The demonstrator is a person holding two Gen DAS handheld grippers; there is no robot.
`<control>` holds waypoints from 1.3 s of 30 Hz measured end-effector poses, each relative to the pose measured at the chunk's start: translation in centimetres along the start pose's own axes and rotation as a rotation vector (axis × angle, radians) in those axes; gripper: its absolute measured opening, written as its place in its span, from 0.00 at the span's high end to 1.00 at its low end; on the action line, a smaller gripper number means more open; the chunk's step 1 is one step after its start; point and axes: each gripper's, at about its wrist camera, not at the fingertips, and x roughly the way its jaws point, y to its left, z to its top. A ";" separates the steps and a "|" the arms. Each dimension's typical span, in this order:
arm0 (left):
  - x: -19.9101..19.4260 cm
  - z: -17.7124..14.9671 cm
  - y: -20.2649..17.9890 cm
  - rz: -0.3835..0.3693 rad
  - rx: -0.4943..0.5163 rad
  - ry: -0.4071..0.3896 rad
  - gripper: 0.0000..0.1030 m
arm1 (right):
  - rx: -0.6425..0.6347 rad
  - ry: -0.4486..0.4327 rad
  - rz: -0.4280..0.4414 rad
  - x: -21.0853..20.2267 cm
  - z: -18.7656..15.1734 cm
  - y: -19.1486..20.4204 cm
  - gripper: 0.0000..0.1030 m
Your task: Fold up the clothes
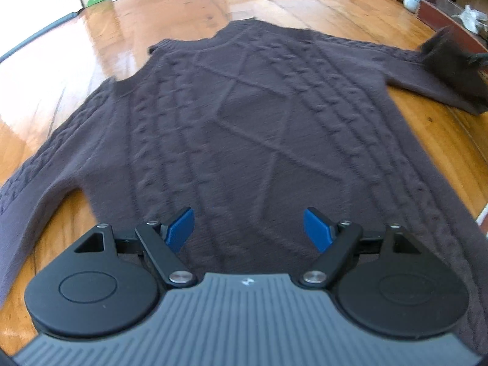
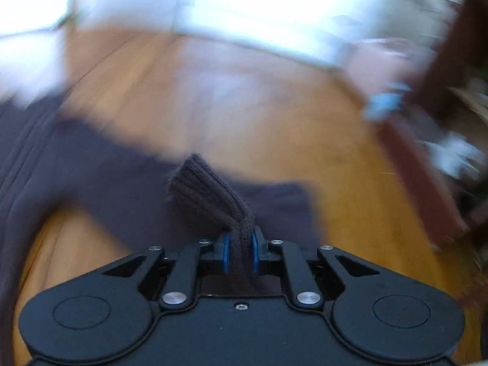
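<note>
The brown sweater [image 1: 244, 128] lies flat on the wooden floor [image 1: 76, 70], its neck at 12 o'clock from the left gripper [image 1: 248, 228]. The right gripper [image 2: 239, 251] pinches the ribbed cuff [image 2: 210, 195] of the sleeve out at 2 o'clock. To fold well, I think it should carry the cuff across the chest, low and slow. The left gripper hangs over the hem, jaws wide, holding nothing.

Matt cable-knit sweater [image 1: 244, 116], glossy wood floor [image 1: 170, 9]
</note>
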 end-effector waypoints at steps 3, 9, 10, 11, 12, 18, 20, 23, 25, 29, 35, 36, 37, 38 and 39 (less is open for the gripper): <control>0.2 -0.7 0.7 0.026 -0.036 0.018 0.24 | 0.122 0.032 -0.275 0.7 -0.2 -4.9 0.81; -0.9 -1.5 1.1 0.007 -0.057 0.015 0.24 | 0.293 0.083 -0.346 -1.2 -1.2 -9.5 0.52; -1.1 -1.6 1.2 0.009 -0.056 0.017 0.23 | 0.285 0.064 -0.338 -1.9 -1.1 -9.0 0.45; -1.3 -1.8 1.2 0.013 -0.056 0.021 0.23 | 0.267 0.052 -0.324 -2.4 -1.0 -8.2 0.45; -1.5 -2.0 1.3 0.018 -0.055 0.026 0.23 | 0.248 0.042 -0.306 -2.8 -0.8 -7.5 0.45; -3.2 -3.7 2.2 0.015 -0.074 0.046 0.23 | 0.246 0.078 -0.066 -5.3 0.0 -1.8 0.45; -3.8 -4.6 2.6 0.012 -0.086 0.059 0.23 | 0.265 0.096 0.025 -6.6 0.1 0.1 0.45; -4.8 -6.5 3.1 -0.002 -0.094 0.076 0.23 | 0.296 0.155 0.192 -9.1 -1.4 3.2 0.45; -5.3 -7.8 3.3 -0.010 -0.082 0.092 0.23 | 0.273 0.213 0.308 -11.2 -2.9 5.2 0.45; -6.8 -10.1 3.5 -0.064 -0.087 0.150 0.23 | 0.104 0.326 0.484 -16.6 -7.1 8.6 0.45; -11.7 -14.3 3.8 -0.115 -0.127 0.182 0.22 | -0.017 0.333 0.574 -24.9 -15.9 9.2 0.38; -12.5 -15.3 3.8 -0.116 -0.122 0.195 0.22 | 0.008 0.342 0.573 -25.6 -17.6 8.8 0.38; -13.0 -16.3 3.9 -0.114 -0.125 0.212 0.22 | 0.037 0.353 0.564 -26.0 -19.2 8.5 0.38; -13.4 -17.2 4.1 -0.109 -0.133 0.229 0.22 | 0.067 0.366 0.550 -26.3 -20.8 8.1 0.38; -13.7 -17.9 4.4 -0.106 -0.151 0.246 0.22 | 0.088 0.376 0.532 -26.5 -22.1 7.7 0.38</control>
